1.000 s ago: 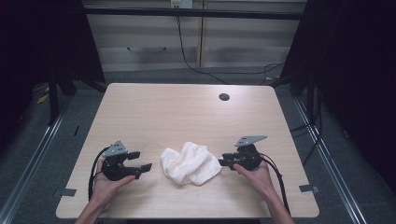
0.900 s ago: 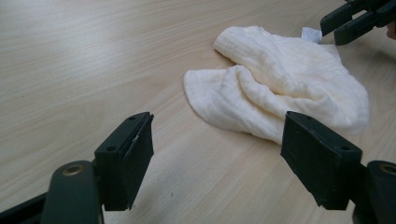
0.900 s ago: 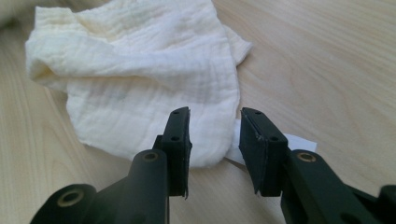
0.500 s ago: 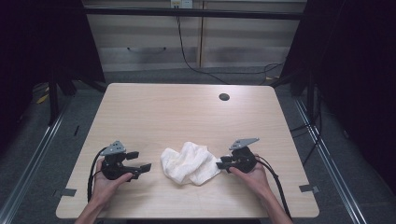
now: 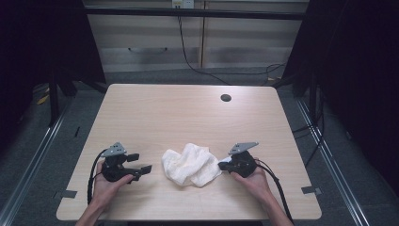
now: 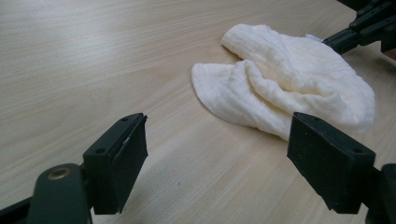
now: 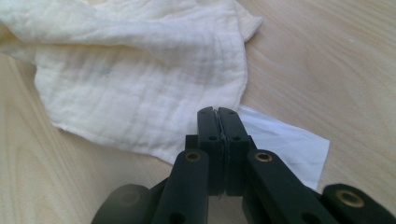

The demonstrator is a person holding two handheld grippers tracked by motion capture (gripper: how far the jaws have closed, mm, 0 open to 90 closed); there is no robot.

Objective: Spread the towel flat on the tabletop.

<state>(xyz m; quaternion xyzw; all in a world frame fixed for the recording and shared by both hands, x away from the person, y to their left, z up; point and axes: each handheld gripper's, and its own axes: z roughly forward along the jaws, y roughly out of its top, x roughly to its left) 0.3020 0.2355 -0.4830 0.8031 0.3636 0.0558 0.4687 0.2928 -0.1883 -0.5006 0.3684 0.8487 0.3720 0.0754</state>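
A crumpled white cloth [image 5: 190, 165] lies on the wooden table [image 5: 188, 117] near its front edge, between my two grippers. My left gripper [image 5: 141, 163] sits left of it, held in a hand, jaws wide open with bare wood between them [image 6: 215, 158]; the cloth [image 6: 289, 88] lies a short way ahead. My right gripper [image 5: 221, 165] is shut, its tips [image 7: 217, 112] over the cloth's near edge [image 7: 140, 70] and a thin white tag [image 7: 285, 140] lying flat on the wood. Nothing shows between its jaws. It also appears in the left gripper view [image 6: 345, 35], touching the cloth's far side.
A small dark round hole [image 5: 226, 98] sits in the table near the far edge. Bare wood stretches behind the cloth. Cables trail from both grippers toward the front edge. Dark floor and metal rails [image 5: 329, 160] flank the table.
My right gripper has slid left and a little toward the front edge, until its tips reach the cloth's right edge. The left gripper and the cloth have stayed put.
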